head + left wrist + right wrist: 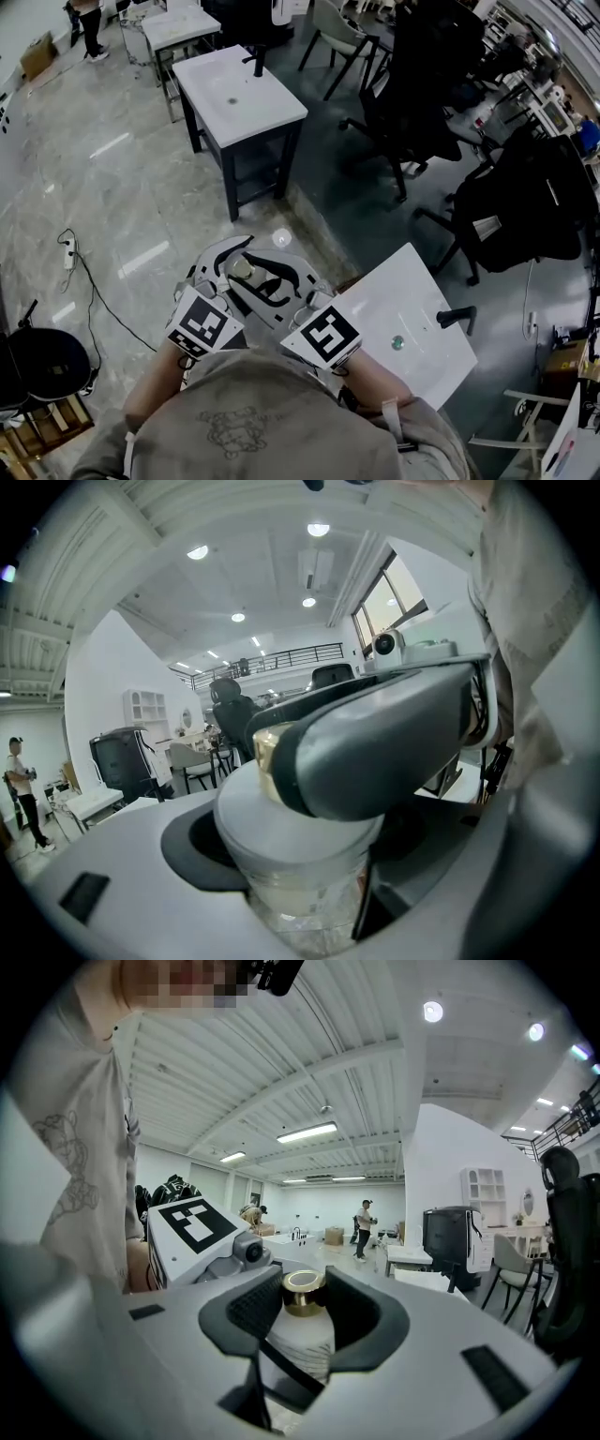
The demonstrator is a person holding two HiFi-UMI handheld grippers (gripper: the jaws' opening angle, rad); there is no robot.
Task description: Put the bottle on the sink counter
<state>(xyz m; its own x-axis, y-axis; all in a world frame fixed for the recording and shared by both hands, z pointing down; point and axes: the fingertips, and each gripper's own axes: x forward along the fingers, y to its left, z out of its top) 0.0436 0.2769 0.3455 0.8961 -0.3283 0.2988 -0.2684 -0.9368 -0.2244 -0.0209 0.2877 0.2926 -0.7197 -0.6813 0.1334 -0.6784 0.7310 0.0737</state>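
Mid-carry, with the set-down yet to come: a white sink tabletop with a dark tap lies at four o'clock from the load. A second sink tabletop on black legs stands farther off at twelve o'clock. Neither bears the bottle, so the pick-up looks finished and the placing is all that is left. Which of the two is meant cannot be told, though the nearer one seems likelier.

Over the grey marble floor, just ahead of the person's chest, both tools share one load. The left tongs are closed round the wide body, which sits deep in the curved notch of their jaws. The right tongs reach in from three o'clock and clamp the neck between ribbed pads just under the top, jaws partly apart to take its width.

The bottle hangs upright between them, clear of every surface. It is a squat vessel with a broad white shoulder, a body that looks frosted to clear lower down, and thin dark lines on one side. A small gold cap crowns it at twelve o'clock, seated and shut as far as can be seen.
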